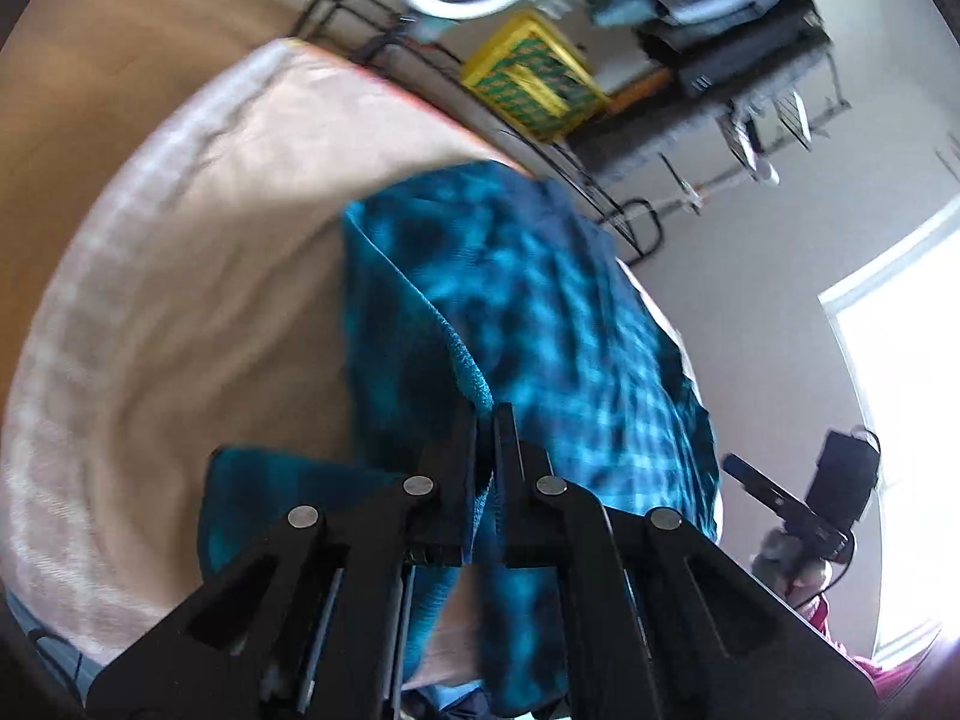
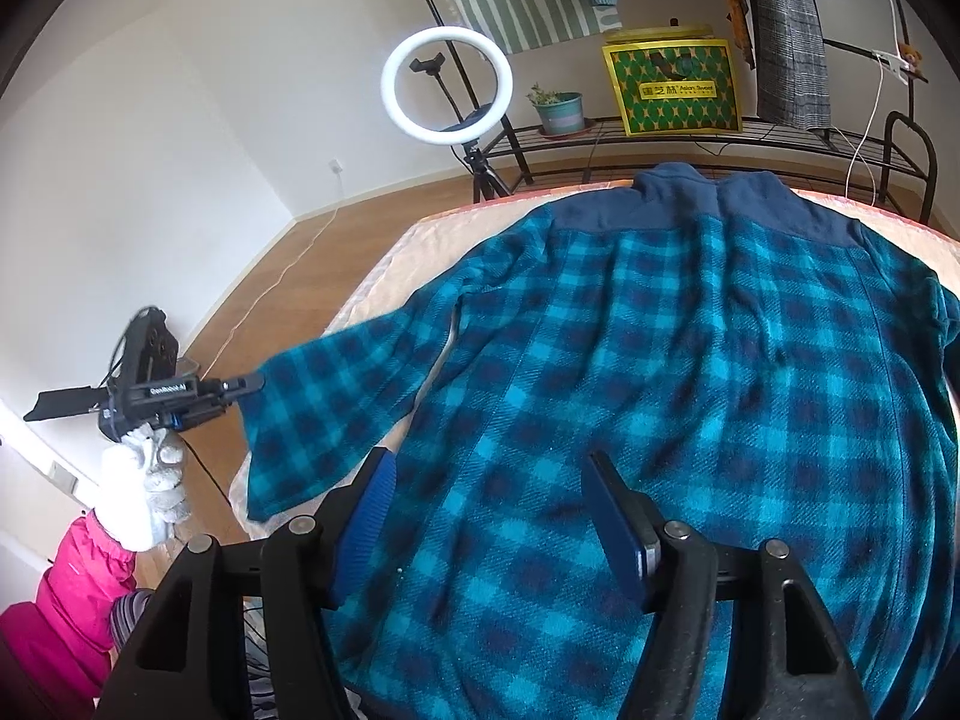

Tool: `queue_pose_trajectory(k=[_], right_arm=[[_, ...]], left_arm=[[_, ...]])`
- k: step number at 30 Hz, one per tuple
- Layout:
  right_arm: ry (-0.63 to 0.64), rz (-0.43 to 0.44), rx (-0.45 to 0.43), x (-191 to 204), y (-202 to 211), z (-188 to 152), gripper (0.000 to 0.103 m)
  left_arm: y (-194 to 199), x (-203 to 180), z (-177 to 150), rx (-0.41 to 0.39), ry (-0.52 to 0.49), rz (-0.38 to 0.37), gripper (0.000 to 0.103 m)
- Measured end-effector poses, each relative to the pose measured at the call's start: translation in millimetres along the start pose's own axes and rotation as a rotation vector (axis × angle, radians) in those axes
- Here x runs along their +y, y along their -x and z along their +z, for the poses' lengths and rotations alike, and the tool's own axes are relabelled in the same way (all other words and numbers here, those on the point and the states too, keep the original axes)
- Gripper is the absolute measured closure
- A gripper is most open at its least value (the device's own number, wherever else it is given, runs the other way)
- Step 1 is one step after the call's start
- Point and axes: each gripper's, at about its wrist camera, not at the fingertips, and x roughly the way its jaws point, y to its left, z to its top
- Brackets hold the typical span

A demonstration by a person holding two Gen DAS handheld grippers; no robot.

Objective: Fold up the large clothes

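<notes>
The plaid fleece jacket lies spread flat on the bed, collar toward the ring light. It looks soft, thick and floppy; cuffs and hems suit gripping. The left gripper is clamped on the sleeve cuff. The right gripper hovers agape, empty, above the hem.

The shirt lies on the bed, filling the frame's centre; its sleeve reaches left; a ring light stands upper centre behind.
</notes>
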Motion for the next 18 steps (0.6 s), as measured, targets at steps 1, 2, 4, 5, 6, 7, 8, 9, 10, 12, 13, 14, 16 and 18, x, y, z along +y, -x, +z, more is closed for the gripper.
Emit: queue_pose_trajectory(k=[1, 2, 4, 5, 6, 7, 8, 9, 10, 12, 13, 14, 16, 18], right_arm=[[-0.004, 0.004, 0.001, -1, 0, 0, 0.035], [-0.008, 0.008, 0.001, -3, 1, 0, 0.035], [-0.017, 0.014, -0.002, -6, 2, 0, 0.035], [-0.021, 0.015, -0.004, -7, 2, 1, 0.035], [-0.024, 0.017, -0.006, -8, 3, 0, 0.035], [-0.029, 0.018, -0.009, -11, 4, 0, 0.035], [-0.032, 0.018, -0.011, -12, 4, 0, 0.035], [-0.037, 0.018, -0.012, -15, 5, 0, 0.035], [-0.041, 0.019, -0.011, -17, 5, -1, 0.035], [-0.056, 0.022, -0.007, -24, 5, -4, 0.035], [-0.062, 0.023, -0.005, -27, 5, -5, 0.035], [-0.071, 0.019, 0.000, -31, 4, -6, 0.035], [-0.093, 0.018, 0.011, -39, 2, -9, 0.035], [-0.111, 0.008, 0.018, -46, 0, -12, 0.035]], left_arm=[[-7, -14, -1, 0.012, -0.028, -0.006, 0.101], [-10, -24, -2, 0.019, -0.049, -0.015, 0.101], [-24, -51, -5, 0.040, -0.103, -0.043, 0.101], [-35, -62, -5, 0.057, -0.120, -0.055, 0.101], [-43, -71, -8, 0.073, -0.131, -0.066, 0.101], [-50, -79, -10, 0.088, -0.145, -0.075, 0.101], [-60, -90, -14, 0.109, -0.165, -0.078, 0.101], [-68, -99, -19, 0.128, -0.184, -0.079, 0.101], [-77, -107, -24, 0.148, -0.202, -0.081, 0.101], [-100, -121, -34, 0.200, -0.228, -0.082, 0.101], [-107, -125, -39, 0.215, -0.234, -0.079, 0.101], [-119, -129, -45, 0.241, -0.237, -0.076, 0.101], [-136, -130, -52, 0.269, -0.245, -0.057, 0.101], [-153, -132, -60, 0.296, -0.264, -0.023, 0.101]])
